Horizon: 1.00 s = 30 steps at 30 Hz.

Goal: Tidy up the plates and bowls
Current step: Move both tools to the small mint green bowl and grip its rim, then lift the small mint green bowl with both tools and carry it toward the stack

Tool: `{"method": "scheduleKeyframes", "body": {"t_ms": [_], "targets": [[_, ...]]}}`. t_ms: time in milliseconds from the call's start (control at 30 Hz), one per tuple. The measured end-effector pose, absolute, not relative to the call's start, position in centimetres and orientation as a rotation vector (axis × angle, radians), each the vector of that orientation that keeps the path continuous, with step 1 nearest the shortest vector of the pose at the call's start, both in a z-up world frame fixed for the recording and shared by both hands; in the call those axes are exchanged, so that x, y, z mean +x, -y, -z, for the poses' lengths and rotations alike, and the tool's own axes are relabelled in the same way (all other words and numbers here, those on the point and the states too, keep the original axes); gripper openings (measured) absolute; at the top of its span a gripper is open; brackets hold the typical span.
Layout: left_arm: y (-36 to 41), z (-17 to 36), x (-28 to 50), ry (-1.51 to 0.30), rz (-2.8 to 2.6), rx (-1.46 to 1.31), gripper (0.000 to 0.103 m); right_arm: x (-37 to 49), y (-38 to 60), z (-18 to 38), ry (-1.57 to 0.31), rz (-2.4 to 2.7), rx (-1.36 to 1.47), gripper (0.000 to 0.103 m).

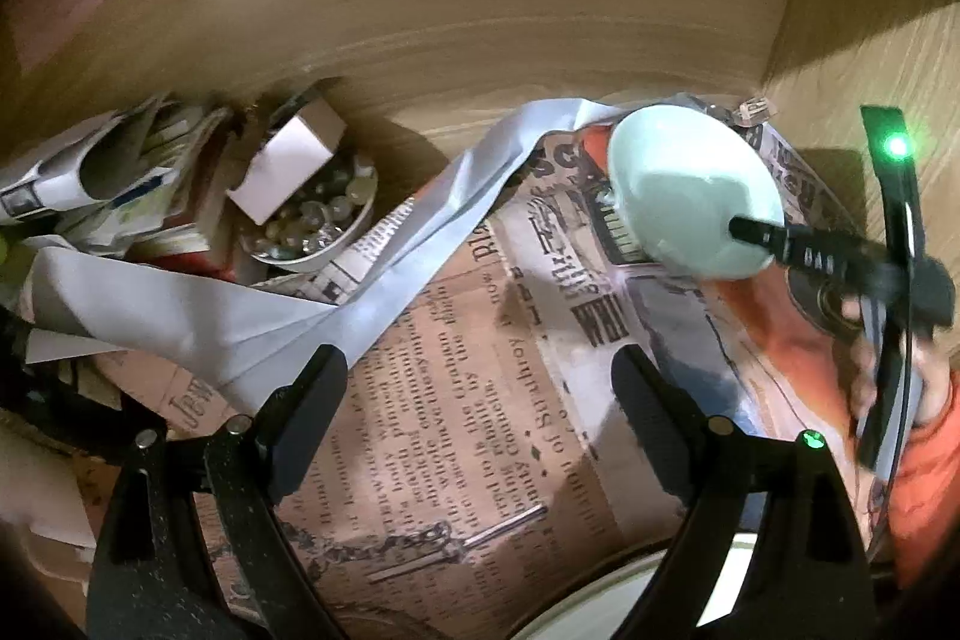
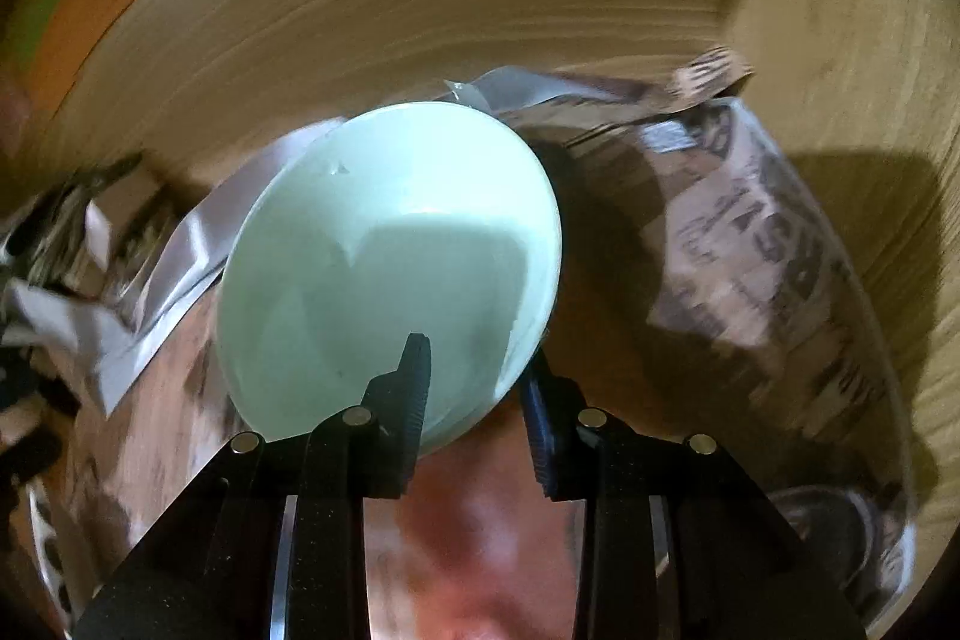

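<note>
right gripper [image 2: 474,400] pinching pale-green round ceramic bowl [image 2: 390,268] by rim, frame centre, tilted, carrying it over newspaper-lined shelf [image 1: 456,400] | left gripper [image 1: 480,370] spread, empty, lower frame

**Right clamped, left spread**

The right gripper [image 2: 474,400] was closed on a pale bowl's [image 2: 390,256] rim — one finger inside, one outside (tilted). The left gripper [image 1: 480,394] hung with its jaws wide apart, gripping nothing.
</note>
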<state>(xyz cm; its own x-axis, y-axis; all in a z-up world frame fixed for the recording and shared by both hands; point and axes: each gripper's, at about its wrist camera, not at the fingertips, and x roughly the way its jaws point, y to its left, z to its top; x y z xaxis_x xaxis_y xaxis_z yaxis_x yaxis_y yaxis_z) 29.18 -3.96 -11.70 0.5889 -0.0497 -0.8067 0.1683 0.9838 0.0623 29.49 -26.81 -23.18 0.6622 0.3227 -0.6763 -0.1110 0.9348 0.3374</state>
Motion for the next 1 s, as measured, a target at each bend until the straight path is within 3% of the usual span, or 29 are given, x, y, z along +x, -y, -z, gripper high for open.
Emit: {"method": "scheduleKeyframes", "body": {"t_ms": [400,867,933,1000], "targets": [[4.4,14.0,32.2,-1.022,0.089,0.141,0.089,25.6,23.2,22.7,-0.828,-0.456,0.166,0.027],[7.0,15.9,32.8,-1.08,0.201,0.216,0.028,26.4,23.6,23.4,-0.808,-0.435,0.258,0.029],[7.6,16.1,32.9,-1.087,0.222,0.226,0.02,26.4,23.6,23.3,-0.806,-0.453,0.294,0.02],[7.9,16.2,33.1,-1.089,0.228,0.234,0.014,26.3,23.7,23.0,-0.798,-0.441,0.309,0.019]]}}
